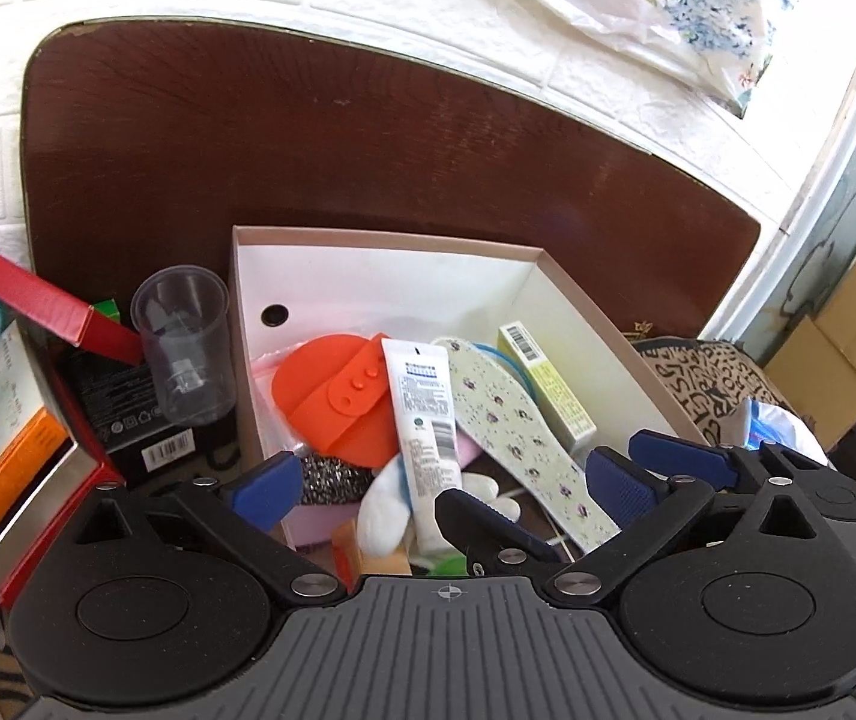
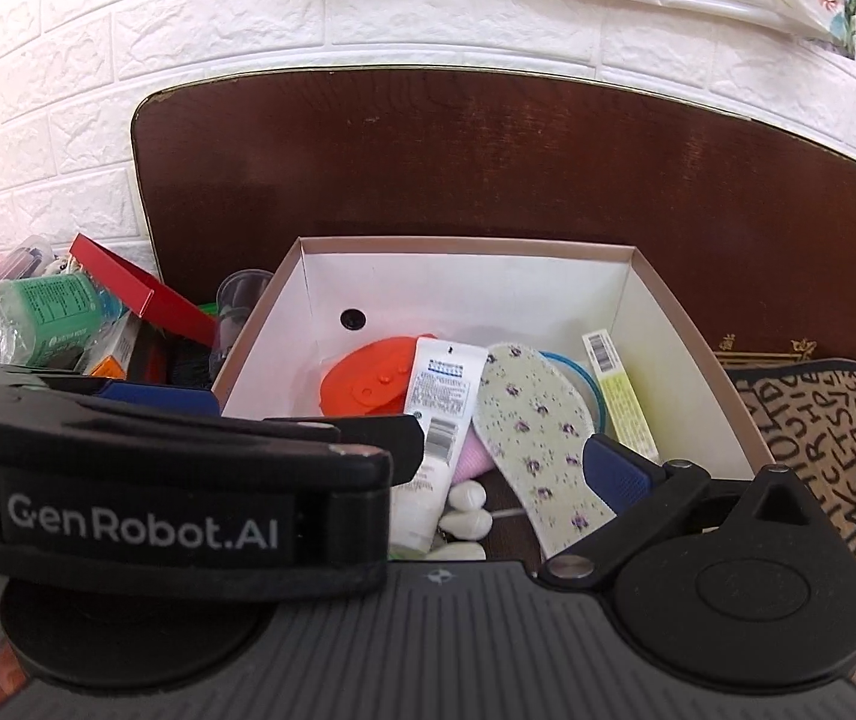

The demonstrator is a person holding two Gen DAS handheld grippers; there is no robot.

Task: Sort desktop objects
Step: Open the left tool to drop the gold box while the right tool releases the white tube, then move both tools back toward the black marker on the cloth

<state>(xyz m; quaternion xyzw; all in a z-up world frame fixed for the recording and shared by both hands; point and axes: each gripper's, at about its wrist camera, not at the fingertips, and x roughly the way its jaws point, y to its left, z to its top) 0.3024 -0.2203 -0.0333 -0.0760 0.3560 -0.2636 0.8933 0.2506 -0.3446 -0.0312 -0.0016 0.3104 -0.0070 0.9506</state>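
An open cardboard box (image 1: pixel 368 282) (image 2: pixel 464 282) with white walls holds an orange silicone piece (image 1: pixel 332 396) (image 2: pixel 368 381), a white tube (image 1: pixel 425 414) (image 2: pixel 443 390), a floral insole (image 1: pixel 512 420) (image 2: pixel 530 426) and a yellow-green carton (image 1: pixel 548 384) (image 2: pixel 620 402). My left gripper (image 1: pixel 443 486) hovers over the box's near end, open, its blue pads (image 1: pixel 266 489) wide apart and gripping nothing. My right gripper (image 2: pixel 431 480) is open too. Only its right finger (image 2: pixel 614 474) shows, since the left gripper's strapped body (image 2: pixel 146 480) hides the other.
A clear plastic cup (image 1: pixel 185 342) stands left of the box, beside a red lid (image 1: pixel 38 300), a black carton (image 1: pixel 128 414) and a green bottle (image 2: pixel 50 306). A letter-patterned bag (image 2: pixel 818 438) lies to the right. Dark wooden board (image 1: pixel 308 138) and white brick wall stand behind.
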